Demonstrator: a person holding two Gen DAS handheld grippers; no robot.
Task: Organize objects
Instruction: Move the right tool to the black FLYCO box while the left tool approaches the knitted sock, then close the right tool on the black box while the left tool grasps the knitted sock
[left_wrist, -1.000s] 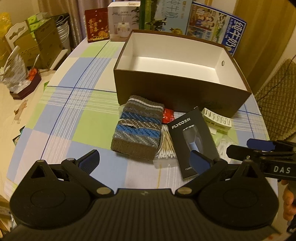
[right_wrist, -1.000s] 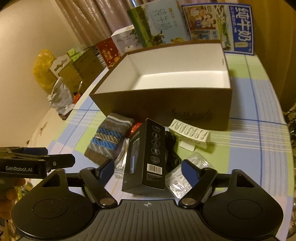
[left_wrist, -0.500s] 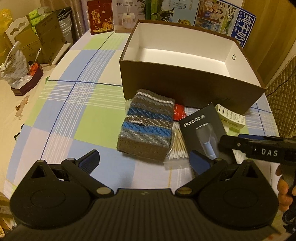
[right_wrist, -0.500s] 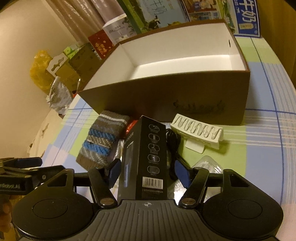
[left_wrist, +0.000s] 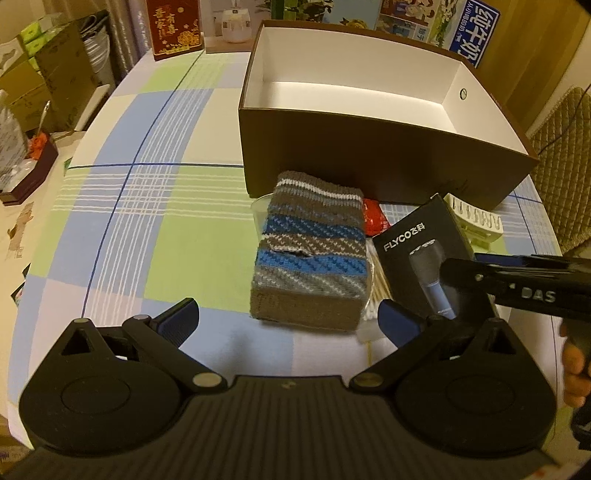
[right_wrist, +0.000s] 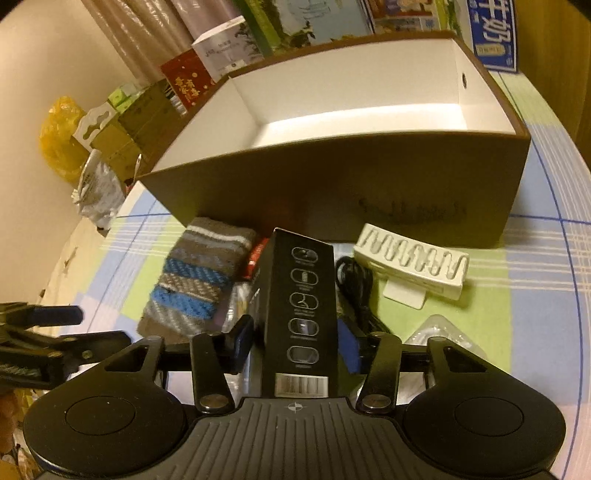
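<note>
Right gripper (right_wrist: 295, 345): jaws closed onto the black FLYCO shaver box (right_wrist: 301, 306), pads on its two long side faces near the barcode end. The box appears tipped up off the bench (left_wrist: 147, 206), far end pointing toward the open brown storage box (right_wrist: 332, 173); whether it is fully clear of the cloth cannot be told.

Left gripper (left_wrist: 288, 321): jaws wide apart, holding nothing, hovering just short of the folded striped knit (left_wrist: 310, 258).

Risks, as judged:
- Grip sits at one end of a long carton; it could pivot or slip between the pads when lifted over the storage box wall.
- The black cable (right_wrist: 354, 284) lies touching the shaver box's right side and could be dragged along.
- The cotton swab pack (left_wrist: 376, 295) is wedged between knit and shaver box; it may shift.
- The two grippers are close; a left reach for the knit could collide with the right one.
- The white slotted rack (right_wrist: 413, 262) sits just in front of the storage box wall, near the carry path.
</note>
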